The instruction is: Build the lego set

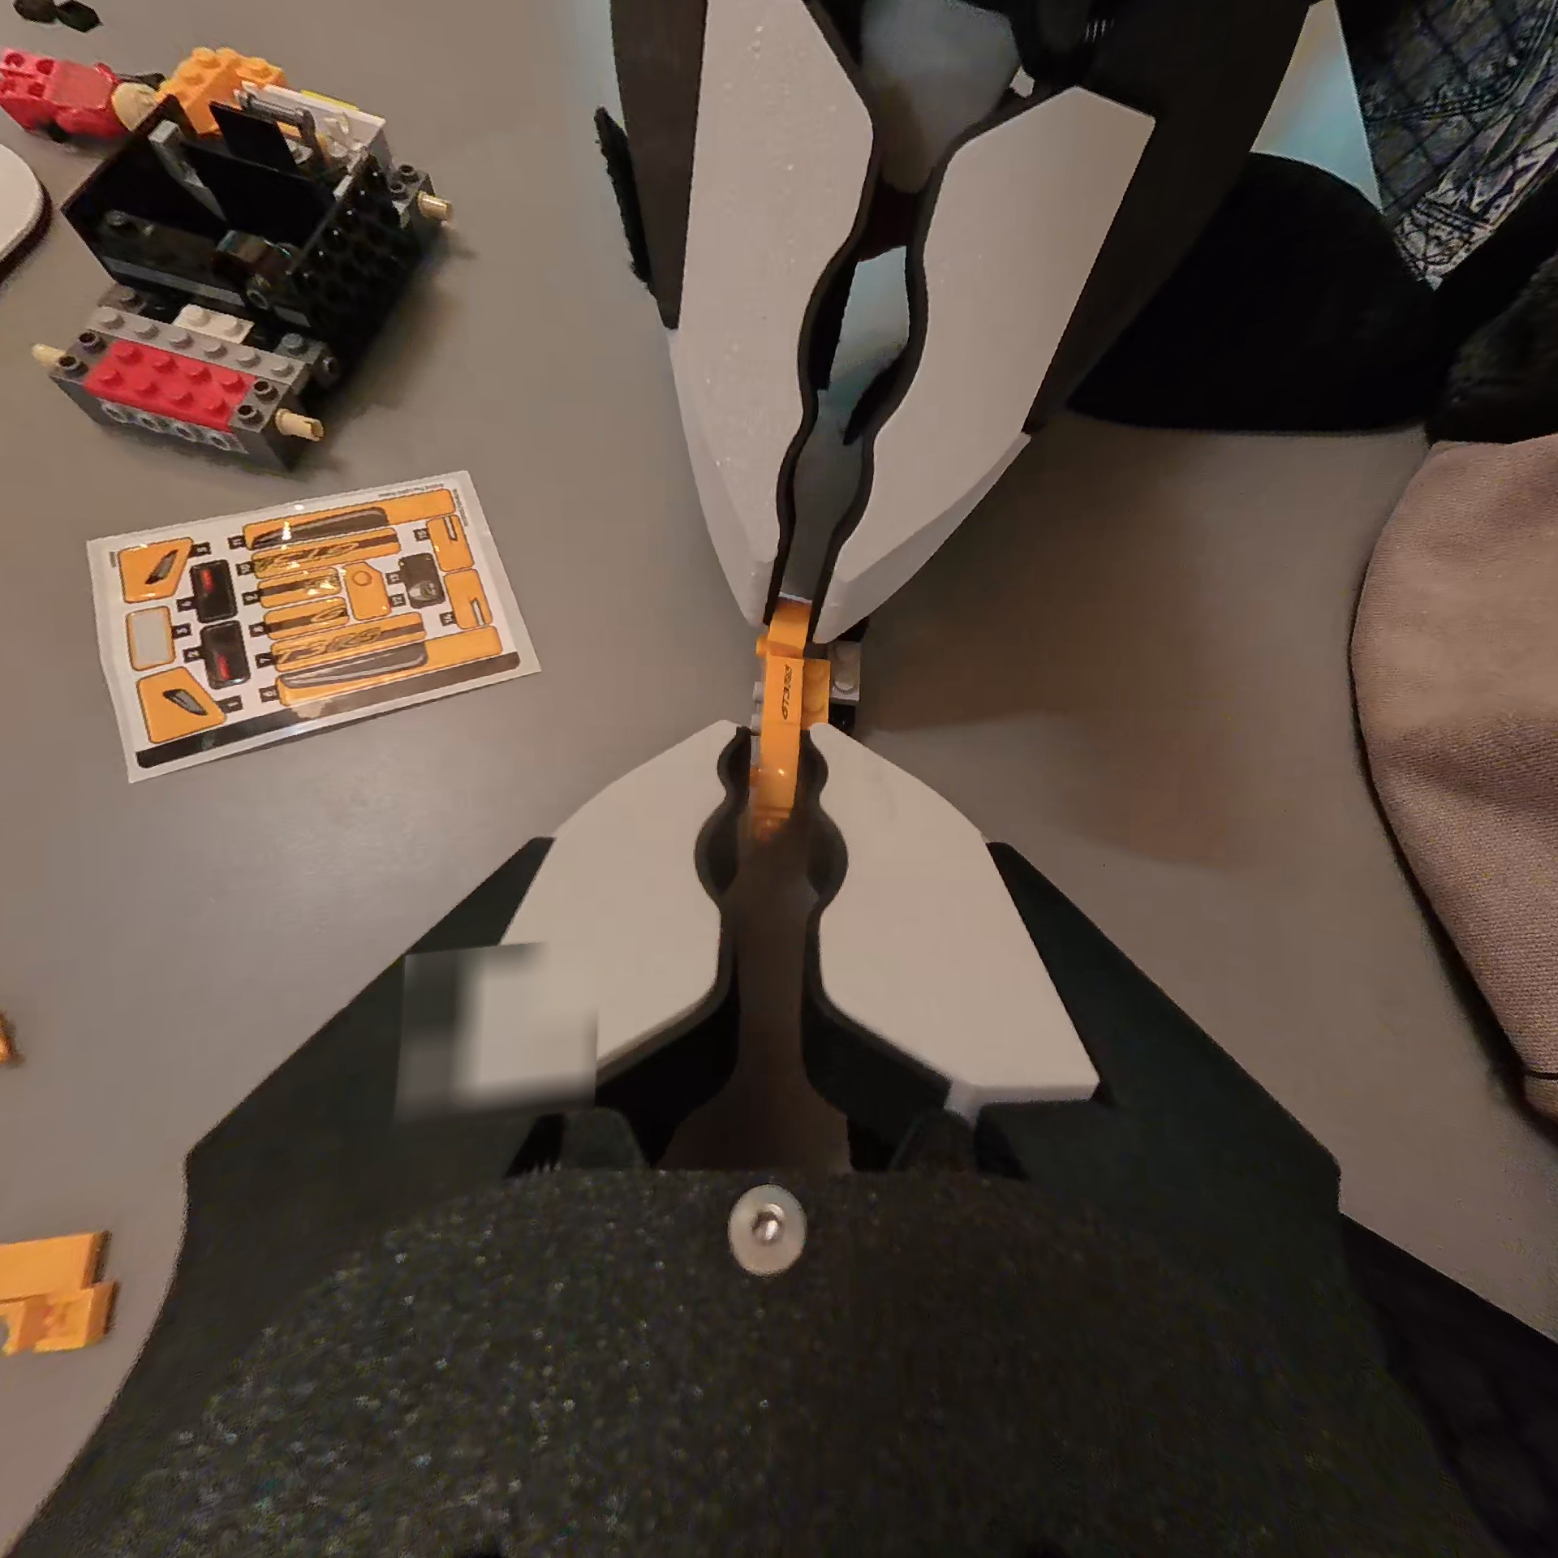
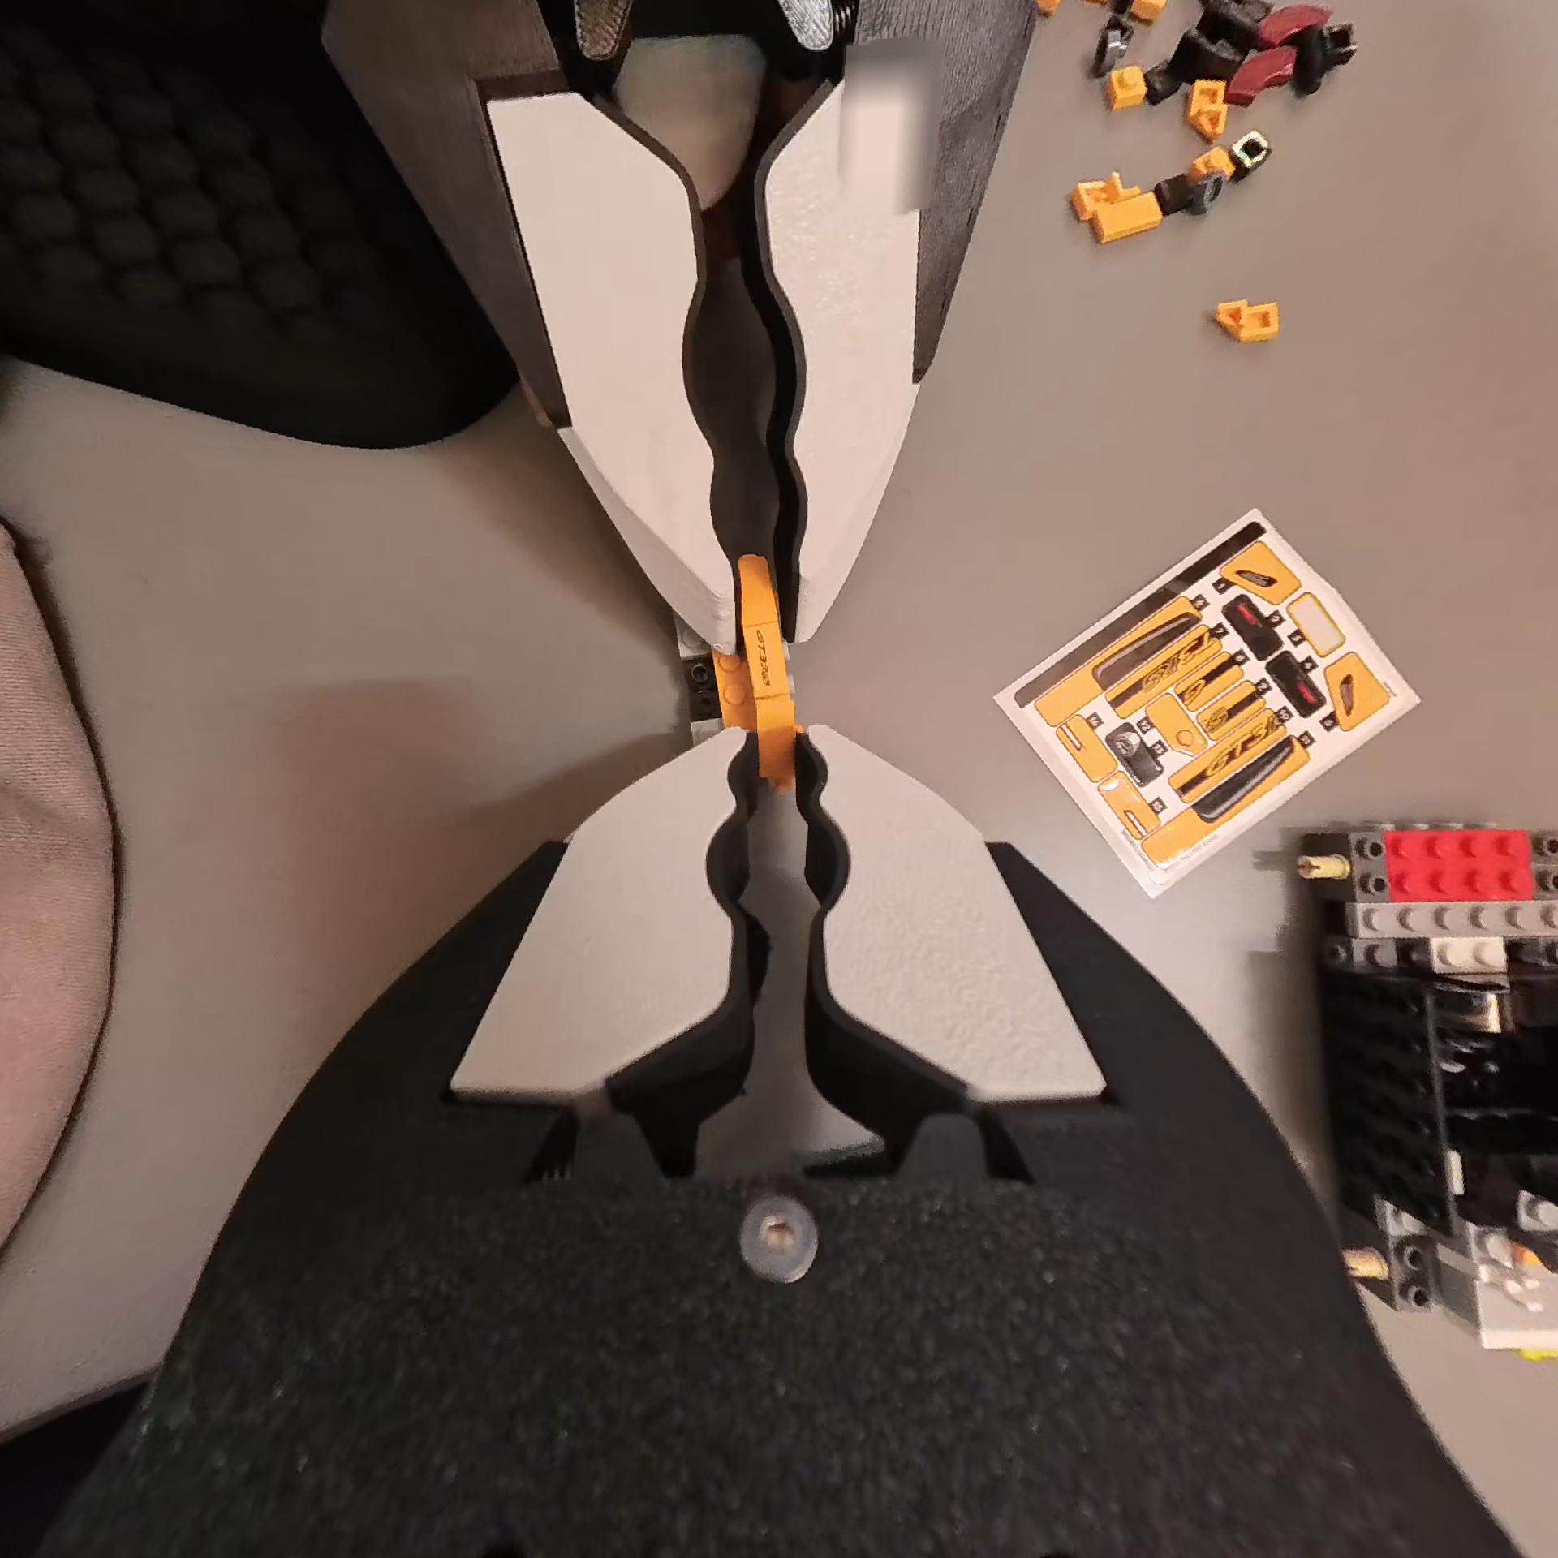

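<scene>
A: Left wrist view: the left gripper [image 1: 780,742] is seen pinched on one end of a small orange lego assembly [image 1: 788,700], its other end clamped by the right gripper [image 1: 792,611] coming from the opposite side.

B: In the right wrist view the same is shown mirrored: the right gripper [image 2: 776,746] is closed on the orange lego assembly [image 2: 759,674], with the left gripper [image 2: 763,620] nipping the far end.

A: How is the piece made up?

B: A narrow orange curved strip with a dark printed sticker is seen, joined to a studded orange plate; small white and black parts are attached beside it. It is held above the grey table [image 1: 1096,632].

A: And around it?

B: A sticker sheet [image 1: 312,620] lies left of the assembly in the left view, and beyond the sheet a black car chassis [image 1: 244,261] with a red brick [image 1: 169,379]. Loose orange pieces [image 2: 1121,202] are scattered past the sheet in the right view.
</scene>
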A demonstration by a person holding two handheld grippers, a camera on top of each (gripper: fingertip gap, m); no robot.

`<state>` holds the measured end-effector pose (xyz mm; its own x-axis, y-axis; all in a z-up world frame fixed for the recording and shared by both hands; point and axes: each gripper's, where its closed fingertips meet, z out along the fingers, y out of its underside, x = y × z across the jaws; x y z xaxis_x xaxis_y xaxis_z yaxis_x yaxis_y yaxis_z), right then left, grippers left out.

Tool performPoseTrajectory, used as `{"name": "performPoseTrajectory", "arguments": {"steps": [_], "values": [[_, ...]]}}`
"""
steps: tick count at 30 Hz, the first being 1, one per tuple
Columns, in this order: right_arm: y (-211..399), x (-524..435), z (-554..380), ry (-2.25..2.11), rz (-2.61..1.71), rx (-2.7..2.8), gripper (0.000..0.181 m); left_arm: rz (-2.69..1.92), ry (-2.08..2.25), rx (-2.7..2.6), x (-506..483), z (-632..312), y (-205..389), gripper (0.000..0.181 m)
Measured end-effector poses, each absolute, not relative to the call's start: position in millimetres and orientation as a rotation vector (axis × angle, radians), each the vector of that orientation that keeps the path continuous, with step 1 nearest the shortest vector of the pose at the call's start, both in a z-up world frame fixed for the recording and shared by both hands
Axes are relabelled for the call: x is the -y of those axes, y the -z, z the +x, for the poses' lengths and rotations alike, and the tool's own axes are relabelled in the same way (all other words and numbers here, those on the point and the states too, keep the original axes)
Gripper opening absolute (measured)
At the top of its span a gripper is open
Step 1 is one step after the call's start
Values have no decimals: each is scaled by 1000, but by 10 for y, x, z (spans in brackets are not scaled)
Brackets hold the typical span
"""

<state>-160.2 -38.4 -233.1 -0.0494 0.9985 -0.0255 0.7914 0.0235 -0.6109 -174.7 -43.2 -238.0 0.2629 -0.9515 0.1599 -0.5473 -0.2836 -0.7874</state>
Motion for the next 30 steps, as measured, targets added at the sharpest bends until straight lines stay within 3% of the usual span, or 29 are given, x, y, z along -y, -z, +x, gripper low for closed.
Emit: {"name": "performPoseTrajectory", "arguments": {"steps": [20,30], "values": [[2289,449,-1566,-718,-1755,2000,21,-1923,883,-1358,454,-1739,2379,10],[2218,411,-1434,-884,-1817,1879,18,-1922,901,-1355,449,-1715,2381,20]]}}
